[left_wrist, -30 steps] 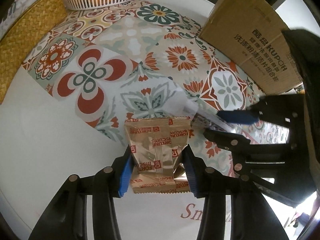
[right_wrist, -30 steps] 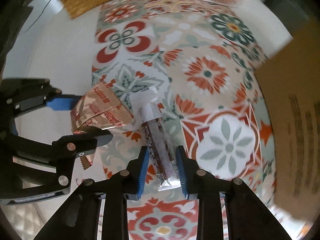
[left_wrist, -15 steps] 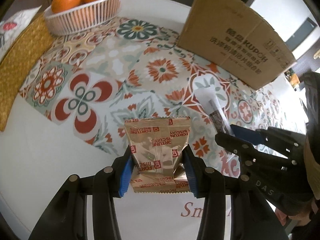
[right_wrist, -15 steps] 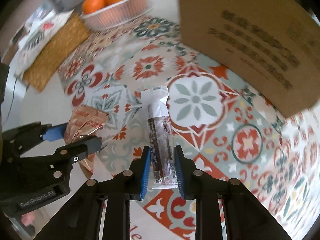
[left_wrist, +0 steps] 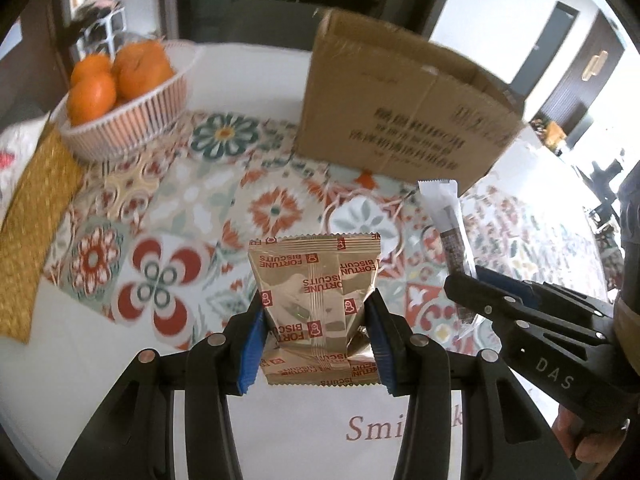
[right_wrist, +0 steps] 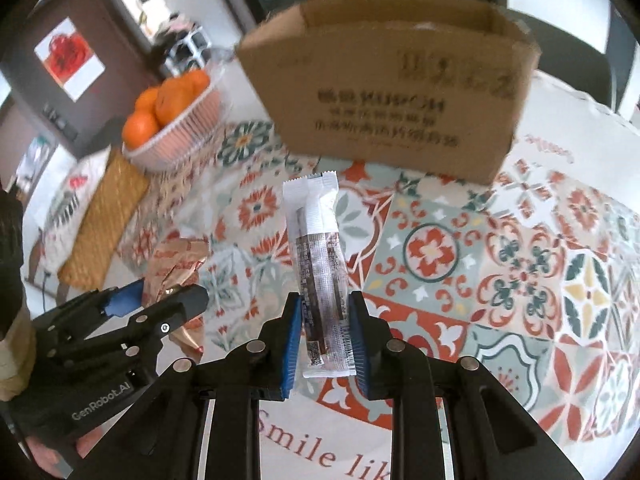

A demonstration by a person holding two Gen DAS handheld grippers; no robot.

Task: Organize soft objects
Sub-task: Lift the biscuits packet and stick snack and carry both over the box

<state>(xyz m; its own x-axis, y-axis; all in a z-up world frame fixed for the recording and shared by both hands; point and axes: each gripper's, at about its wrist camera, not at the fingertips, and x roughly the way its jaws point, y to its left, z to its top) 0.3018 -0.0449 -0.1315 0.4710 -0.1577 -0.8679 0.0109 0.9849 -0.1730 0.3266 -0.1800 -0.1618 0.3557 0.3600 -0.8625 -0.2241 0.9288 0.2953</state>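
Observation:
My left gripper (left_wrist: 316,320) is shut on a gold Fortune Biscuits packet (left_wrist: 316,292) and holds it up above the patterned tablecloth. My right gripper (right_wrist: 324,316) is shut on a long white and brown snack bar (right_wrist: 318,256), also lifted. An open cardboard box (left_wrist: 404,120) stands upright at the back of the table, beyond both grippers; it also shows in the right wrist view (right_wrist: 392,92). In the left wrist view the right gripper (left_wrist: 480,280) holds the bar (left_wrist: 450,224) to the right. In the right wrist view the left gripper (right_wrist: 160,292) holds the packet (right_wrist: 176,264) at the left.
A white basket of oranges (left_wrist: 124,120) stands at the back left, also seen in the right wrist view (right_wrist: 176,128). A woven yellow mat (left_wrist: 32,232) lies along the left edge. The patterned tablecloth (right_wrist: 500,260) covers the table.
Both grippers have lifted their items off the tablecloth and tilted up toward the cardboard box. The box and the orange basket now show more fully.

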